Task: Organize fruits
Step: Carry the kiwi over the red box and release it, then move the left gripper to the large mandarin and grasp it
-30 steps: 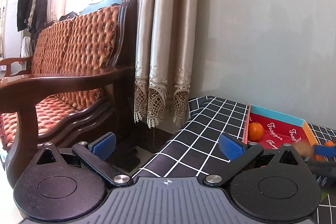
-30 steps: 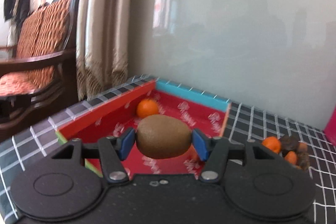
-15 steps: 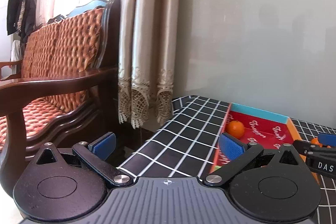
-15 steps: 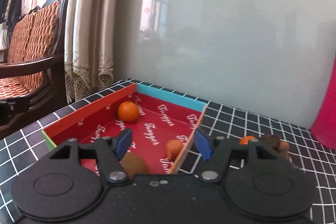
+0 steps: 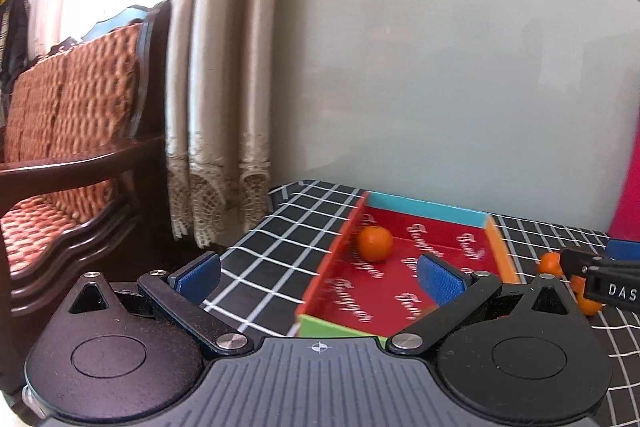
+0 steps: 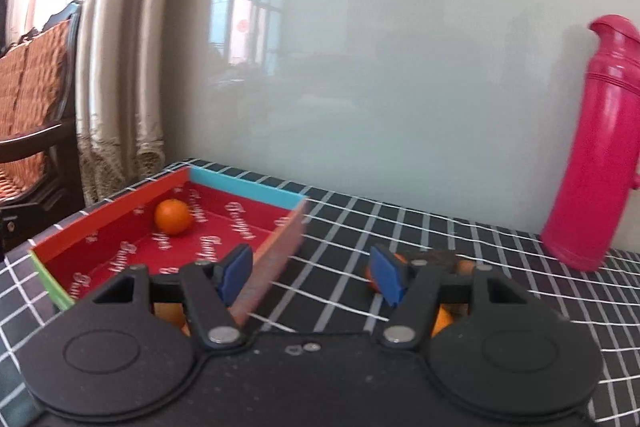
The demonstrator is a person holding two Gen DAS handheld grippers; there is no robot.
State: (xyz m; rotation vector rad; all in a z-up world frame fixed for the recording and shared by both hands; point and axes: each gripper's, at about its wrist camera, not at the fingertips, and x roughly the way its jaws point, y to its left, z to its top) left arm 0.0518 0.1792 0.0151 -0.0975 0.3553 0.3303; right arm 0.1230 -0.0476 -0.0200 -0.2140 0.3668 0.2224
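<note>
A red tray (image 6: 248, 187) with a blue far wall lies on the checked tablecloth. One orange (image 6: 173, 216) rests at its far left, and a second orange fruit (image 6: 170, 313) peeks out under my left finger. My right gripper (image 6: 311, 275) is open and holds nothing. It hovers over the tray's right wall, which shows blurred between the jaws. Loose oranges and dark fruits (image 6: 440, 259) lie just behind its right finger. My left gripper (image 5: 320, 279) is open and empty, near the tray's (image 5: 424, 209) front left corner. The same orange (image 5: 375, 243) shows there. The kiwi is hidden.
A tall pink bottle (image 6: 600, 147) stands at the back right against the grey wall. A wooden sofa (image 5: 72, 155) and curtains (image 5: 216, 107) are beyond the table's left edge. The right gripper's arm (image 5: 600, 275) reaches in beside loose oranges (image 5: 551, 263).
The right gripper let go of the kiwi, which dropped into the tray, then shifted right over the tray's right wall. The left gripper swung right towards the tray.
</note>
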